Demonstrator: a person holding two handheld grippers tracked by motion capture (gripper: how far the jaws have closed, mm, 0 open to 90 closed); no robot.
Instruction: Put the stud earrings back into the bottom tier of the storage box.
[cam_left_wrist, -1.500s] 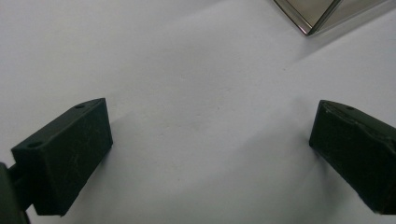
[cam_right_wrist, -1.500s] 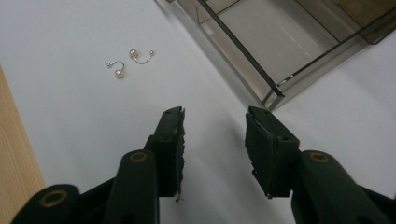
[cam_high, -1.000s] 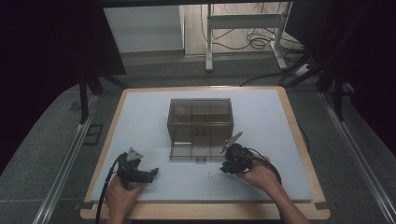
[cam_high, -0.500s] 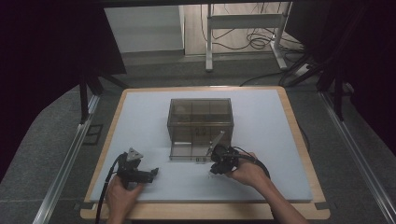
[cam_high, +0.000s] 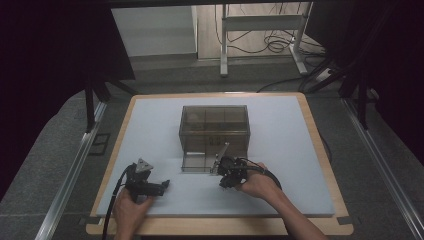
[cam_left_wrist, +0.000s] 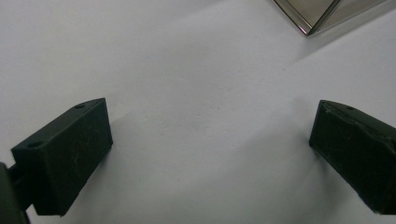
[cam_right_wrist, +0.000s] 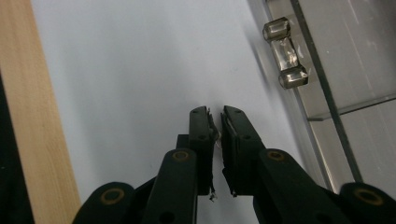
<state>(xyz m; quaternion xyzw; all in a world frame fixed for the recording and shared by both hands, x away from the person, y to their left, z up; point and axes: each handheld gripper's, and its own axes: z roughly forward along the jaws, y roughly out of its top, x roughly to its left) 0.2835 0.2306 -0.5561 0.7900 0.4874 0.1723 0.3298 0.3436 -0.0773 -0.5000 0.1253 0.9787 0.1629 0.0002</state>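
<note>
Two hand-held grippers are mine to manage. The left hand-held gripper (cam_high: 165, 184) rests near the front-left of the surface (cam_high: 280, 150), its jaws spread wide over bare white with nothing between them. The right hand-held gripper (cam_high: 221, 170) sits just in front of the clear box (cam_high: 215, 131), and its jaws have just been closing; they now stand nearly together with only a thin slit left and nothing caught between them.

My judgement is that the step in hand is working the box's front handle (cam_right_wrist: 285, 52). To do it well, I should line the narrow tips up square with that small clear bar, come in low along the surface, and keep the left one ready to steady the box so it doesn't slide.

Farther off, the box stands about mid-surface: smoky, see-through walls, dividers inside forming compartments, and what looks like a low front panel or drawer at its near side. Whether anything lies inside I cannot tell.
</note>
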